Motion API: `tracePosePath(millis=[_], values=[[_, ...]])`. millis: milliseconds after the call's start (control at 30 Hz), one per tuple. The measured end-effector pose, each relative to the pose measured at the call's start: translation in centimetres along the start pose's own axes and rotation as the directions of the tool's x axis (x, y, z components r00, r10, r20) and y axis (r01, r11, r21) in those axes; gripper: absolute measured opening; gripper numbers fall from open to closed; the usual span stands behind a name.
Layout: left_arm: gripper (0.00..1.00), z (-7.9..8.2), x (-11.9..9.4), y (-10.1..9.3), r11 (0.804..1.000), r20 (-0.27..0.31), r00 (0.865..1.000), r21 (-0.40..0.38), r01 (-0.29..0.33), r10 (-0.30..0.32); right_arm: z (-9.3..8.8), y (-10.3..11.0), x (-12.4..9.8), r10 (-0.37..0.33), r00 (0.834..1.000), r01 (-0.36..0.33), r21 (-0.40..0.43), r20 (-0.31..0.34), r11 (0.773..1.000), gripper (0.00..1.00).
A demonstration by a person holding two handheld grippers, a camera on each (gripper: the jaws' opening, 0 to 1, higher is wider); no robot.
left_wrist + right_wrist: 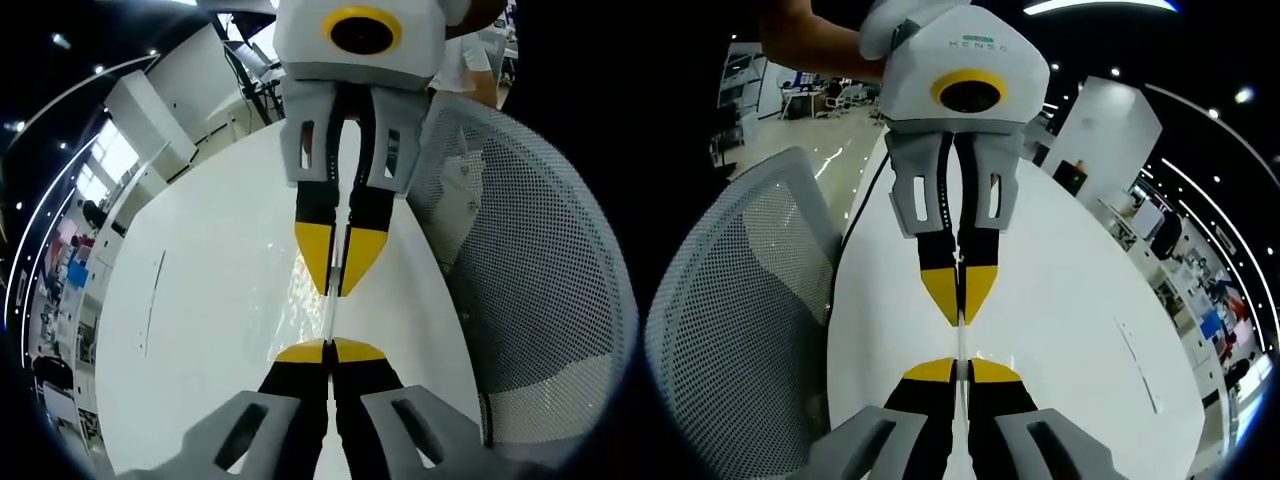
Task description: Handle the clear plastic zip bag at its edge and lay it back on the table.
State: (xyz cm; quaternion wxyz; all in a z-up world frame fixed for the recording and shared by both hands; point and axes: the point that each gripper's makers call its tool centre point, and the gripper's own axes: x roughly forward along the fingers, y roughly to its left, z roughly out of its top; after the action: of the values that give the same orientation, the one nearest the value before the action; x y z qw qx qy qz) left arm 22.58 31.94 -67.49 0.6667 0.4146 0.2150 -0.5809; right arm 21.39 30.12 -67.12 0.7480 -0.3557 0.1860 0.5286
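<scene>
Clear plastic, seen edge-on as a thin pale line, runs between the two grippers facing each other: this is the zip bag, stretched in the air above the white table. In the left gripper view, the left gripper rises from the bottom with its yellow-tipped black jaws pressed together on the near edge of the bag, and the right gripper comes down from the top, its own yellow tips pinching the far edge of the same sheet. A faint glitter of the film shows just left of the line between them. In the right gripper view the arrangement is mirrored: the right gripper at the bottom is clamped on the bag, and the left gripper reaches in from above, jaws closed on the opposite edge, with a person's hand behind its grey housing. A grey mesh chair stands beside the table edge, and an open office floor with desks lies beyond
</scene>
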Motion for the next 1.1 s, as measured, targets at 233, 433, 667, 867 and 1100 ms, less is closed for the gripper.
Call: tracePosePath(millis=[233,433,667,867,1100], values=[[0.0,-0.3,-0.1,0.1,1.0,0.0,1.0,-0.009,-0.004,0.004,-0.1,0.1,0.0,0.0,1.0,0.0,0.002,-0.002,1.0,0.0],[0.0,-0.5,-0.1,0.0,1.0,-0.002,1.0,-0.01,-0.002,0.002,-0.1,0.3,0.0,0.002,1.0,-0.002,0.002,-0.005,1.0,0.0],[0.0,-0.6,-0.2,0.1,1.0,-0.001,1.0,-0.014,-0.004,0.004,-0.2,0.2,-0.1,-0.001,1.0,0.001,0.005,-0.006,1.0,0.0],[0.0,-0.8,-0.3,0.1,1.0,-0.006,1.0,-0.014,-0.006,0.006,-0.5,0.3,-0.2,-0.003,1.0,0.003,0.007,-0.013,1.0,0.0],[0.0,-1.2,-0.5,0.3,1.0,-0.013,1.0,-0.02,-0.013,0.013,-1.0,0.2,-0.6,-0.008,1.0,0.009,0.018,-0.02,1.0,0.0]])
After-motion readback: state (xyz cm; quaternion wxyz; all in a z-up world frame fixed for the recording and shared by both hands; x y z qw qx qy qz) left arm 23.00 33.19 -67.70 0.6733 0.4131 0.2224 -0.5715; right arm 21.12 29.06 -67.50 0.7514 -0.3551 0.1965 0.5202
